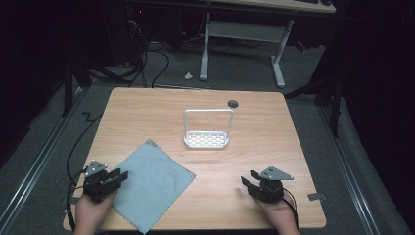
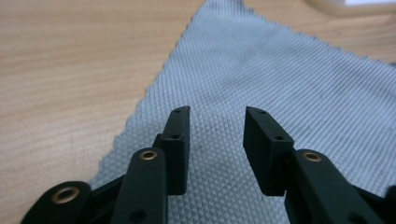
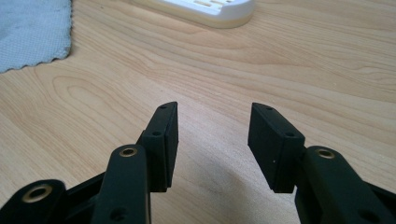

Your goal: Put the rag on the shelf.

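Left claw (image 1: pixel 120 175): held in your left hand (image 1: pixel 93 210) at 7 o'clock on the worktop (image 1: pixel 274 147), jaws pointing toward 2 o'clock, parted, nothing clamped between them. Right claw (image 1: pixel 247 181): held in your right hand (image 1: pixel 276 213) at 5 o'clock, jaws pointing toward 10 o'clock, parted wide, nothing between. Both held low, hands well apart.

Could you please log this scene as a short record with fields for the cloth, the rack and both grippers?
cloth: grey cloth lying flat on the wooden table, near left
rack: white rack with a tall loop handle, mid-table, apart from the cloth
left gripper: left gripper open, jaws over the cloth's near corner, nothing gripped
right gripper: right gripper open over bare wood, holding nothing
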Demonstrator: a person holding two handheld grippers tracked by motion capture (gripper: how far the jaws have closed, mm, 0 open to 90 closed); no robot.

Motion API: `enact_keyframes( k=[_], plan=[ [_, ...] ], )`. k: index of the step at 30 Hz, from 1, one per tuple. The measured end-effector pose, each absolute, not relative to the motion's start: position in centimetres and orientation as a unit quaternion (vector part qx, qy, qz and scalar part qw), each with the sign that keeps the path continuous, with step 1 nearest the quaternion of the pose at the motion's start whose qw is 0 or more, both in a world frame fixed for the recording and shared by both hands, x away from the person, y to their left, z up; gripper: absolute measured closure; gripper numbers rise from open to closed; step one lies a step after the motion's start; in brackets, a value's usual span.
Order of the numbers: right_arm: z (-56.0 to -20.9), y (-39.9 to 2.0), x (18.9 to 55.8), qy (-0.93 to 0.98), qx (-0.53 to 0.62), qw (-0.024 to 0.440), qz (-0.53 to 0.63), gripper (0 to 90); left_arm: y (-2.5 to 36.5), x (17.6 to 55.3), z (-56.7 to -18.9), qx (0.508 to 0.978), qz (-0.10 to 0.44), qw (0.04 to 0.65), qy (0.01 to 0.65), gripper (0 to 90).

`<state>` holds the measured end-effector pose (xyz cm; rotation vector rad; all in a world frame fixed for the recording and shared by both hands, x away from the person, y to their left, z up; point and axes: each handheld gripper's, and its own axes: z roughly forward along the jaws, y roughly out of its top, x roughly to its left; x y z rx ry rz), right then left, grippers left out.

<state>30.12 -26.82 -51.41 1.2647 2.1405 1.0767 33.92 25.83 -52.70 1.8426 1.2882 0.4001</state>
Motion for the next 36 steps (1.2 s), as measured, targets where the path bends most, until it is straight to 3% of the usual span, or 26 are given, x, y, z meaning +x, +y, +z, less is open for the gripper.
enact_keyframes(
  k=[8,12,13,15,21,29,36],
  plan=[
    [-51.6,-27.0,30.2,0.772,0.456,0.208,0.390,53.6,24.9,33.5,-52.5,0.750,0.162,0.417,0.487,58.4],
    [-51.5,-26.9,30.1,0.773,0.453,0.208,0.392,53.6,24.1,32.9,-51.9,0.773,0.143,0.423,0.450,72.8],
    [-51.5,-26.8,30.1,0.773,0.453,0.207,0.394,53.5,23.8,32.5,-51.7,0.785,0.144,0.415,0.437,89.9],
    [-51.4,-26.8,30.1,0.772,0.454,0.207,0.394,53.5,21.8,30.9,-51.1,0.828,0.142,0.389,0.379,89.9],
    [-51.3,-26.6,30.1,0.773,0.449,0.208,0.398,53.4,18.3,29.9,-51.9,0.860,0.105,0.361,0.344,89.9],
    [-51.3,-26.4,30.1,0.776,0.443,0.205,0.399,53.4,15.7,30.1,-52.4,0.868,0.091,0.366,0.324,89.8],
    [-51.5,-26.0,30.2,0.781,0.439,0.202,0.395,53.4,10.7,30.0,-52.6,0.877,0.073,0.382,0.283,89.8]
  ],
)
